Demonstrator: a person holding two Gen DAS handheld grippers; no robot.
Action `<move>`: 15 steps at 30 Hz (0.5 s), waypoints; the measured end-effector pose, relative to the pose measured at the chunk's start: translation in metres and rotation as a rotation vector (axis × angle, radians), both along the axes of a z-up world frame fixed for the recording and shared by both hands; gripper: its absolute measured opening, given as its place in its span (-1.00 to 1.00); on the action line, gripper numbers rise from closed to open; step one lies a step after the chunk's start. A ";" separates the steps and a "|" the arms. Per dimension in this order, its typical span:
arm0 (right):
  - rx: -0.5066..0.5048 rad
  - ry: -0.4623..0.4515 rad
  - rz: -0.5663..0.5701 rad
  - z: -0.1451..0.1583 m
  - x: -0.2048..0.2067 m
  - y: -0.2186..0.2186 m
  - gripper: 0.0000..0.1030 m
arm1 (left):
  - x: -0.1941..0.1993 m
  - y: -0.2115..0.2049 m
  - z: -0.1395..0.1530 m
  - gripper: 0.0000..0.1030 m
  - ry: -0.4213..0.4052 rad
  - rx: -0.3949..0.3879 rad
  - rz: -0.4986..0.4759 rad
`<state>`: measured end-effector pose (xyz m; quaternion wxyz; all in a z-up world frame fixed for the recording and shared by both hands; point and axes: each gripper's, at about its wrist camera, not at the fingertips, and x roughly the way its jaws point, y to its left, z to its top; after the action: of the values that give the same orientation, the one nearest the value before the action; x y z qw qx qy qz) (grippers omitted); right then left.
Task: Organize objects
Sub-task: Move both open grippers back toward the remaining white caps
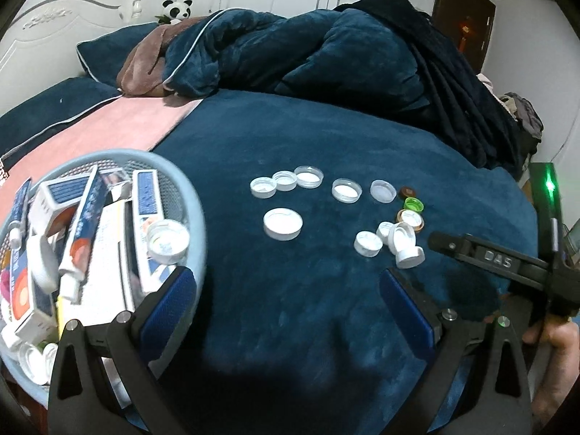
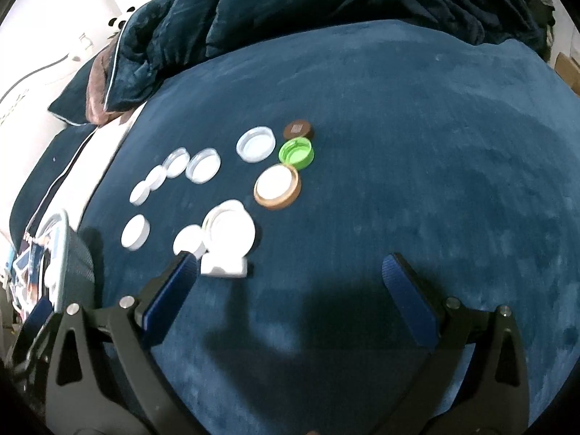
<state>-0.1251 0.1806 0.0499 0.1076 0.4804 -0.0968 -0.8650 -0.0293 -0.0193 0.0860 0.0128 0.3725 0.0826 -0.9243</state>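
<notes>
Several bottle caps lie on the dark blue bedspread (image 1: 290,137): mostly white ones (image 1: 283,223), a green cap (image 1: 414,204), a tan-rimmed cap (image 1: 411,219) and a brown cap (image 1: 407,192). In the right wrist view I see the green cap (image 2: 296,153), the tan-rimmed cap (image 2: 277,187), the brown cap (image 2: 298,129) and a white cluster (image 2: 229,233). A light blue basket (image 1: 181,177) at the left holds toothpaste boxes and caps. My left gripper (image 1: 286,282) is open and empty beside the basket. My right gripper (image 2: 290,268) is open and empty, its left finger next to the white cluster.
A rumpled blue duvet (image 1: 308,47) and pillows lie at the back of the bed. A pink sheet (image 1: 108,127) shows at the left. The right gripper's black body (image 1: 489,257) and the hand holding it show in the left wrist view.
</notes>
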 end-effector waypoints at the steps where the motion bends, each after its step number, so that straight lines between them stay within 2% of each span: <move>1: 0.003 -0.003 0.000 -0.002 -0.002 -0.001 0.99 | -0.001 0.002 -0.001 0.99 0.000 -0.004 -0.002; 5: 0.034 -0.027 0.011 -0.012 -0.008 -0.006 0.99 | -0.006 0.009 -0.004 0.99 -0.007 -0.012 -0.014; 11: 0.099 -0.026 0.071 -0.013 0.014 -0.012 0.99 | -0.010 0.014 -0.009 0.99 -0.018 0.009 -0.020; 15: 0.157 0.011 0.112 -0.010 0.029 -0.022 0.99 | -0.009 0.016 -0.006 0.99 -0.007 0.020 -0.016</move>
<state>-0.0956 0.1590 0.0395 0.1184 0.4874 -0.0012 -0.8651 -0.0379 -0.0037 0.0798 0.0019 0.3765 0.0888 -0.9221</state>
